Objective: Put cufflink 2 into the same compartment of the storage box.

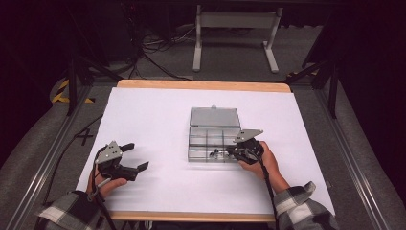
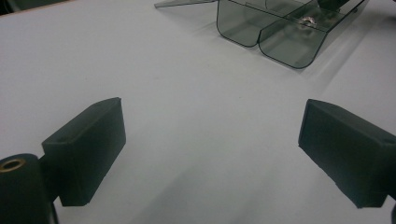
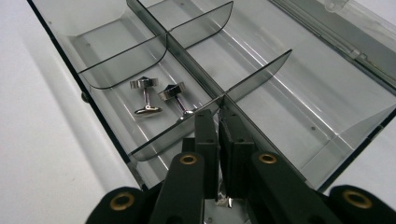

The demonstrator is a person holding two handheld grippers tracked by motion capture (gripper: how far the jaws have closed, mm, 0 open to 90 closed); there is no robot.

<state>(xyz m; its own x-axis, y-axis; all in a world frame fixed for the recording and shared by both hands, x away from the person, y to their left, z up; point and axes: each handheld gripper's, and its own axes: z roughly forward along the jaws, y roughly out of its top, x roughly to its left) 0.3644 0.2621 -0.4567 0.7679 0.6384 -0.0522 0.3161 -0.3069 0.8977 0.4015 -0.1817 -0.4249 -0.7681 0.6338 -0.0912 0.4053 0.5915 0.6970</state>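
A clear plastic compartment box [image 1: 207, 142] lies open at the middle of the white table, its lid [image 1: 214, 116] folded back. Two silver cufflinks [image 3: 145, 97] lie side by side in a near compartment. My right gripper [image 1: 238, 152] reaches into the box's near right corner. In the right gripper view its jaws [image 3: 218, 116] stand almost together over a divider [image 3: 187, 123], just right of the cufflinks. A small shiny piece [image 3: 225, 201] shows low in the slit between them; I cannot tell whether it is gripped. My left gripper [image 1: 136, 155] rests at the table's left, wide open [image 2: 210, 130] and holding nothing.
The white sheet [image 1: 158, 120] covers a wooden tabletop whose edge shows at front and back. In the left gripper view the box [image 2: 280, 42] sits far ahead at the upper right. Cables and a table frame [image 1: 234, 28] lie on the floor beyond.
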